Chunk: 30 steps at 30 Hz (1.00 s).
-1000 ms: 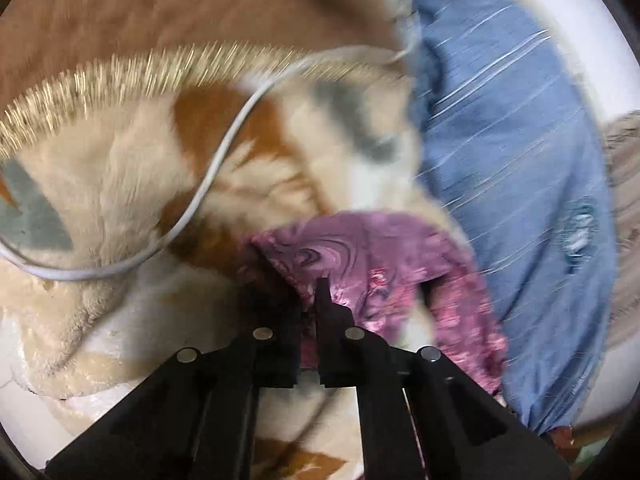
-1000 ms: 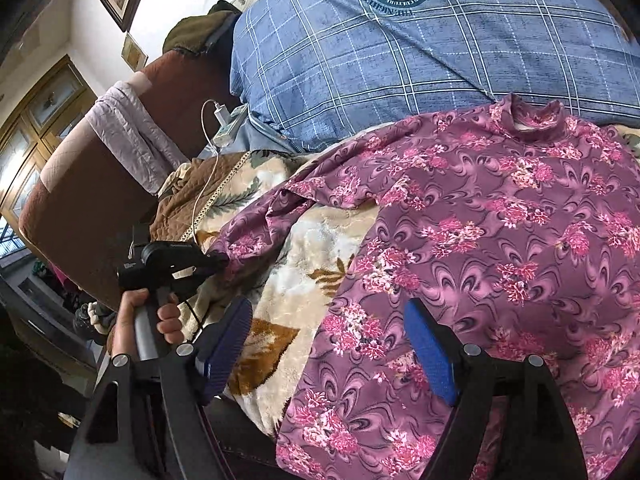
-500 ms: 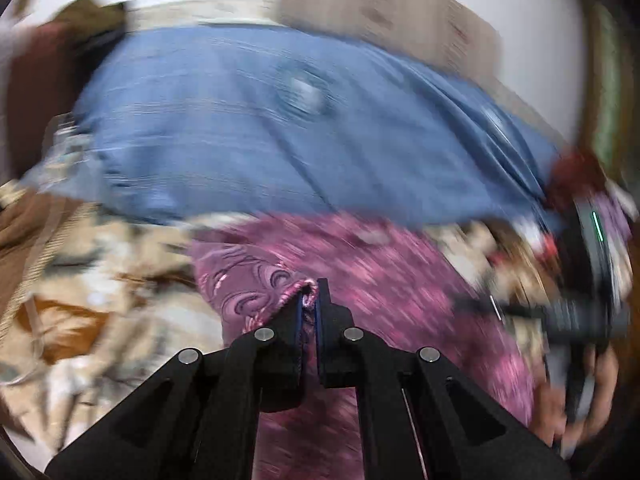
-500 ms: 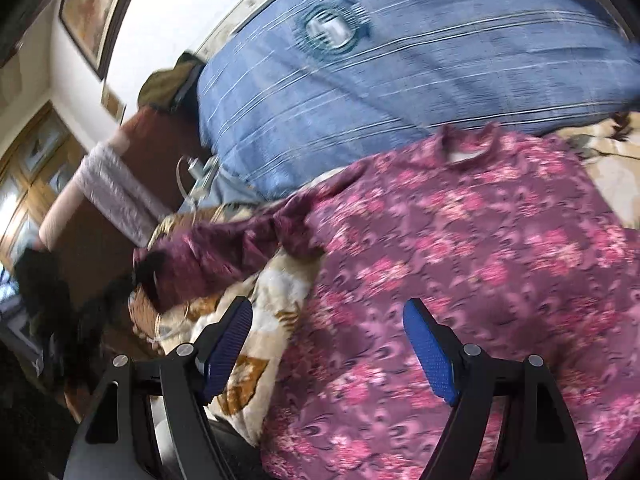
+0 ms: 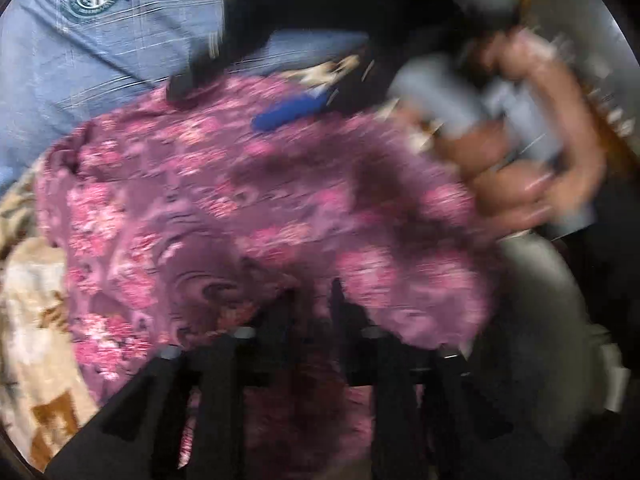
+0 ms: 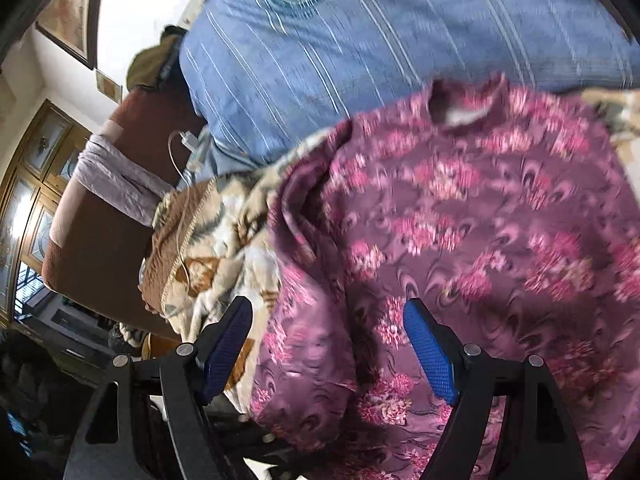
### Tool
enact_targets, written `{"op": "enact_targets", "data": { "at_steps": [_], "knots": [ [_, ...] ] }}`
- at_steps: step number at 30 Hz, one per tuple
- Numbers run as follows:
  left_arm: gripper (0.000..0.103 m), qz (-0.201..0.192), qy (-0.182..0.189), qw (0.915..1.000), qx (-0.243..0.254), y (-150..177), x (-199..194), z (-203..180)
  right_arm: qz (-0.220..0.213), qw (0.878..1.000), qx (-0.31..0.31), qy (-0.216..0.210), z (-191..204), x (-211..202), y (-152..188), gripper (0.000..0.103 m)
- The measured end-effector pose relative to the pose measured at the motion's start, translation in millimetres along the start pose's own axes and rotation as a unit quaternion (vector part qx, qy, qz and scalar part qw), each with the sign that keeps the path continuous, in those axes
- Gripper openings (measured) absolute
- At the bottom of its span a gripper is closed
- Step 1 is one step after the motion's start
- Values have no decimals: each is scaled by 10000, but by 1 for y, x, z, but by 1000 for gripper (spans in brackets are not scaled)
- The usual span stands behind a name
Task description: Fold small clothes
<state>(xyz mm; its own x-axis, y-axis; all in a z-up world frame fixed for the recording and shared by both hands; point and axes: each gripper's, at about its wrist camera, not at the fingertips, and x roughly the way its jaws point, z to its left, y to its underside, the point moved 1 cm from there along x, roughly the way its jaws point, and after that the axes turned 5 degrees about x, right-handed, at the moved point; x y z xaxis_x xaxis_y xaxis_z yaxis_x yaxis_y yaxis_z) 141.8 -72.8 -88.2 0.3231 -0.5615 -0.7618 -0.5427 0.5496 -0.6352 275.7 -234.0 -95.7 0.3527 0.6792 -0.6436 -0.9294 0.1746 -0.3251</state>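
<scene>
A purple floral top point(image 6: 460, 220) lies spread on a patterned cream blanket point(image 6: 224, 240), collar point(image 6: 464, 104) toward a blue pillow. Its left sleeve is folded over the body, the fold edge running down at the left point(image 6: 304, 280). My left gripper point(image 5: 312, 300) is shut on the sleeve cuff point(image 5: 280, 280) and holds it over the top's body point(image 5: 240, 200); the view is blurred. My right gripper point(image 6: 328, 340) is open and empty, low over the top's lower left part. It also shows in the left wrist view as a blue pad point(image 5: 288, 114) beyond the top.
A large blue checked pillow point(image 6: 400, 32) lies behind the top. A brown armchair point(image 6: 104, 216) with a grey cloth stands at the left, with a white charger cable point(image 6: 180, 184) on the blanket. The person's hand and arm point(image 5: 540, 168) are at the right.
My left gripper has swung the sleeve from the left of the blanket across onto the top's body. The right gripper has stayed open, shifting slightly.
</scene>
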Motion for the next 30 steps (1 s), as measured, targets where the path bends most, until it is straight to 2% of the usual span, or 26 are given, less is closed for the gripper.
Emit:
{"op": "enact_targets", "data": {
  "at_steps": [1, 3, 5, 7, 8, 9, 10, 11, 14, 15, 16, 18, 22, 25, 27, 28, 30],
  "knots": [
    [56, -213, 198, 9995, -86, -1, -12, 5, 38, 10000, 57, -32, -4, 3, 5, 80],
    [63, -722, 574, 9952, -331, -3, -42, 20, 101, 9997, 180, -125, -12, 6, 15, 80],
    [63, -1079, 850, 9881, -688, -5, -64, 42, 146, 9993, 259, -247, -15, 7, 21, 80],
    [64, -1369, 887, 9795, -1185, -5, -77, 71, 219, 9985, 327, -367, -16, 9, 31, 80],
    [64, -1492, 835, 9724, -1591, -3, -83, 92, 256, 9983, 333, -409, -15, 12, 34, 80],
    [64, -1619, 745, 9612, -2105, 3, -87, 115, 348, 9981, 312, -411, -13, 17, 39, 79],
    [64, -1683, 638, 9518, -2484, 10, -88, 132, 449, 9983, 270, -255, -10, 23, 45, 78],
    [64, -1717, 514, 9400, -2902, 17, -88, 151, 501, 9983, 242, -164, -8, 28, 50, 76],
    [64, -1648, 277, 9068, -3871, 43, -77, 191, 624, 9971, 235, -358, -1, 42, 61, 67],
    [64, -1582, 311, 8999, -4051, 48, -69, 197, 612, 9972, 245, -367, 2, 46, 64, 58],
    [64, -1517, 363, 8952, -4175, 52, -63, 200, 667, 9972, 221, -269, 7, 51, 66, 39],
    [64, -1413, 383, 8922, -4273, 55, -53, 202, 681, 9975, 147, -106, 15, 49, 69, 6],
    [64, -1301, 321, 8924, -4309, 55, -41, 200, -35, 9994, 11, -349, 39, -17, 75, 6],
    [64, -1208, 398, 8936, -4305, 52, -34, 196, -432, 9984, 177, -311, 27, -57, 85, 6],
    [64, -1052, 372, 8972, -4274, 46, -28, 193, -407, 9986, 347, -52, 5, -58, 89, 6],
    [64, -978, 357, 8992, -4250, 44, -22, 192, -304, 9977, 522, 299, -17, -51, 92, 10],
    [64, -853, 324, 9002, -4259, 42, -16, 190, -101, 9954, 622, 720, -39, -36, 98, 10]
  ]
}}
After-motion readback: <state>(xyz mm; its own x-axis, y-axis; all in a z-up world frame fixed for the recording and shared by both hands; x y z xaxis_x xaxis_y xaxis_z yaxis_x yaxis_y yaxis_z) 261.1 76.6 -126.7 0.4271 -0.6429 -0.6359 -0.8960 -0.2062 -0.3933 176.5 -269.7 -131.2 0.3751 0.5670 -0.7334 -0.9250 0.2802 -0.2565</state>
